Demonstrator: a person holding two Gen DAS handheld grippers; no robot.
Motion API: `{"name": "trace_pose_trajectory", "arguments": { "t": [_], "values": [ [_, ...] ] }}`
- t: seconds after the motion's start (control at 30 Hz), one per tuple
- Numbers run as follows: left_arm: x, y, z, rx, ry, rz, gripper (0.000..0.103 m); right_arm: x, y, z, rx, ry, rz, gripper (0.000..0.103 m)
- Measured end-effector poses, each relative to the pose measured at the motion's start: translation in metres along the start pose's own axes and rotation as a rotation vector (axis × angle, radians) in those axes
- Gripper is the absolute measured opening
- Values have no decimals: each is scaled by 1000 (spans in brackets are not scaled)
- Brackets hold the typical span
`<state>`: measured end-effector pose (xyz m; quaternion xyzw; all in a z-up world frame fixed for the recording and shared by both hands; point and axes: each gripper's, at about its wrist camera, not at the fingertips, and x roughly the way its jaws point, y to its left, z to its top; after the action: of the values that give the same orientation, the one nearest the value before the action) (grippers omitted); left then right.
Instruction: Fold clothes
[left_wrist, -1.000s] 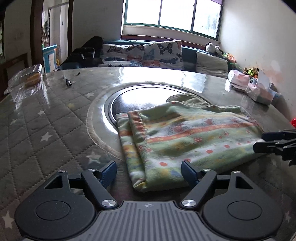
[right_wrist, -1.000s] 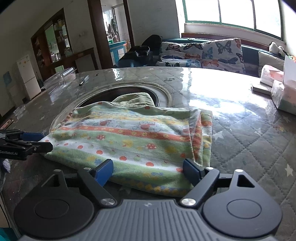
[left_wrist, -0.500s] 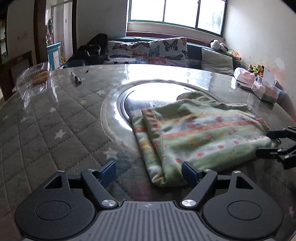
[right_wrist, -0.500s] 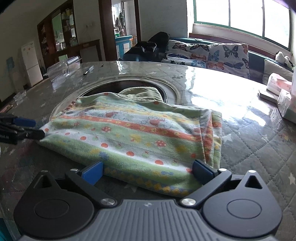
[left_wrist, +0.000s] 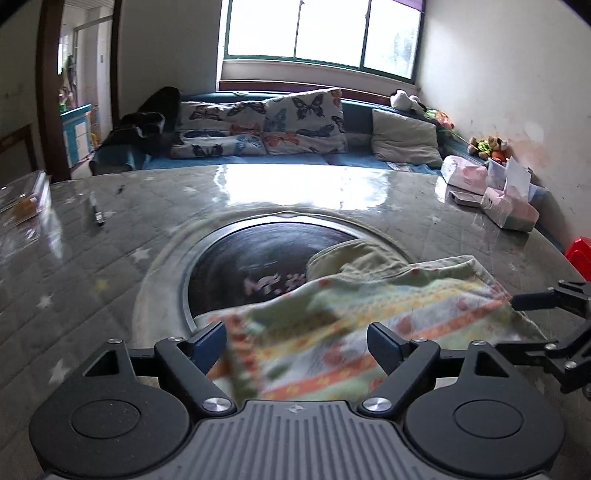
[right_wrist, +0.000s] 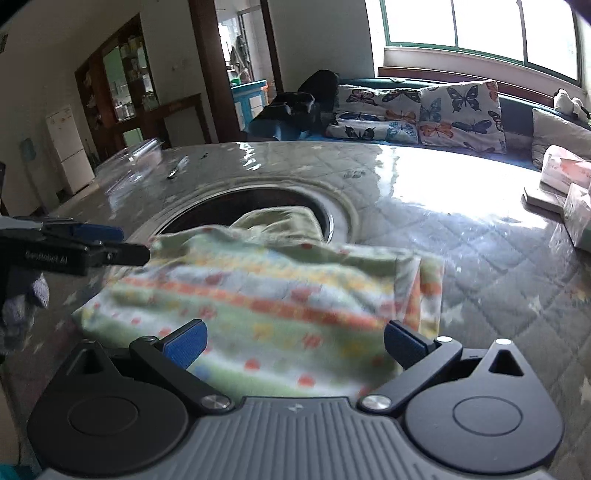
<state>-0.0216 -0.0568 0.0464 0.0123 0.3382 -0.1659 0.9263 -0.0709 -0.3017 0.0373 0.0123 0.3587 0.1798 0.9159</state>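
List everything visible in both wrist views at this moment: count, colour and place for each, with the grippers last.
Folded garment: one, green with orange stripes and dots, near table edge, partly over the dark disc.
Dark disc: one, black, table centre.
Table: one, grey quilted cover with stars.
Pen: one, dark, far left on table.
Tissue packs: several, pink and white, far right on table.
Butterfly cushions: two, on blue sofa under window.
Left gripper: black with blue pads, jaws opening, garment's edge between them.
Right gripper: open, over the garment.

Right tool (right_wrist: 293, 343) gapes wide over the folded striped cloth (right_wrist: 266, 310) (blurred) on the table (right_wrist: 461, 236).
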Motion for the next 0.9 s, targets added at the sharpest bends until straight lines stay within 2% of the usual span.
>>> {"name": "trace_pose_trajectory", "arguments": {
  "t": [0.13, 0.3, 0.5, 0.7, 0.9],
  "values": [
    [22, -5, 9, 5, 21, -9, 85, 20, -11, 11, 16, 26, -2, 103],
    [47, -4, 16, 17, 44, 46, 84, 29, -14, 10, 6, 42, -10, 103],
    [71, 13, 19, -36, 89, 77, 85, 31, -14, 7, -7, 44, -10, 103],
    [66, 17, 22, -61, 80, 74, 85, 30, -12, 10, -16, 50, -10, 103],
    [69, 24, 22, -51, 83, 127, 90, 29, -12, 12, 2, 46, -10, 103]
  ]
}}
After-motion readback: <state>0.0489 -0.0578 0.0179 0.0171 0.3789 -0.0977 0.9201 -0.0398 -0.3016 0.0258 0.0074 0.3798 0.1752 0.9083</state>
